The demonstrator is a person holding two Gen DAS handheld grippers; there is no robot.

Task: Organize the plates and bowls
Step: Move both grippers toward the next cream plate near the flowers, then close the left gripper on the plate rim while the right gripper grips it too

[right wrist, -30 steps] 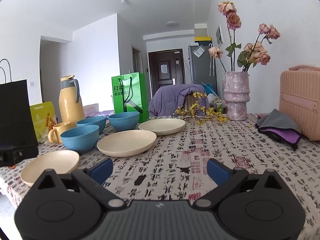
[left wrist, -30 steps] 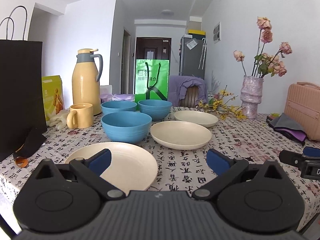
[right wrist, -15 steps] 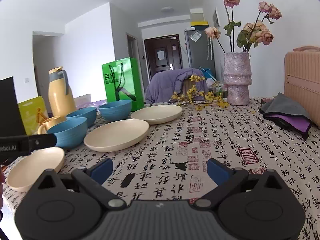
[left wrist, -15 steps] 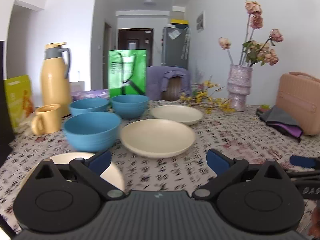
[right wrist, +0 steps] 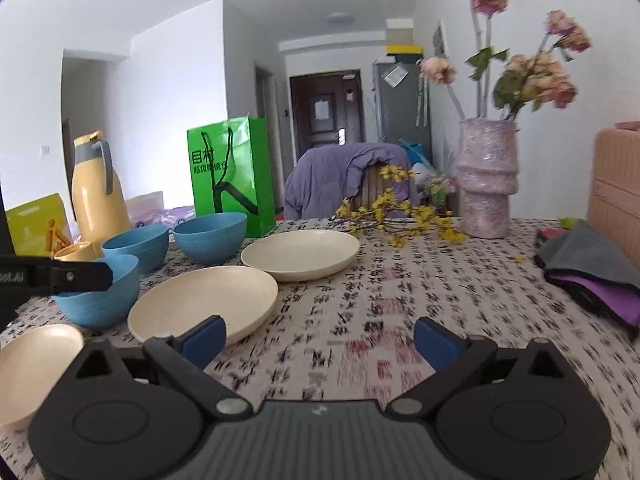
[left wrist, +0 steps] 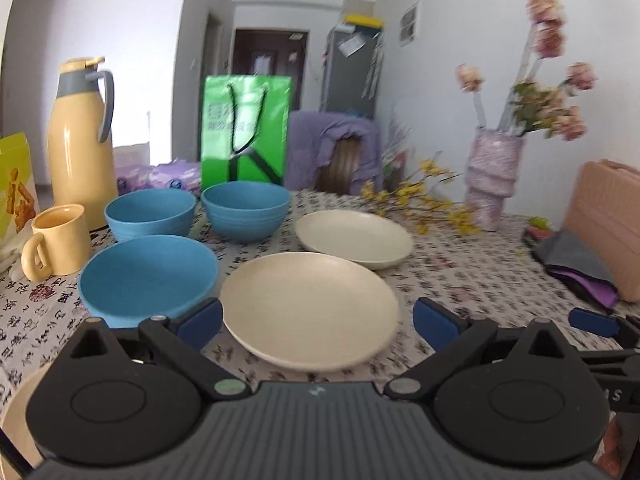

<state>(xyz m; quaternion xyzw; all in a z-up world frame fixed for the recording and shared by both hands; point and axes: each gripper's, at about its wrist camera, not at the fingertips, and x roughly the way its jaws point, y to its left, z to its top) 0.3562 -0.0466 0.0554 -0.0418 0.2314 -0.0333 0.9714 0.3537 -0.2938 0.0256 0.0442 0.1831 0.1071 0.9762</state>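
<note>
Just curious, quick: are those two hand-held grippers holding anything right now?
Left hand-held gripper: open, holding nothing.
Right hand-held gripper: open, holding nothing.

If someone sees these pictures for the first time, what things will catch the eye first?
Probably the three blue bowls clustered at the table's left, with cream plates beside them. Behind stands a bright green bag, and at the far right a vase of pink flowers.

Both wrist cameras sit low over the table point(left wrist: 460, 276), looking forward along their fingers toward the far door point(right wrist: 326, 110). The left view is close above a cream plate point(left wrist: 308, 304); the right view, further right, shares that plate point(right wrist: 204, 300).
</note>
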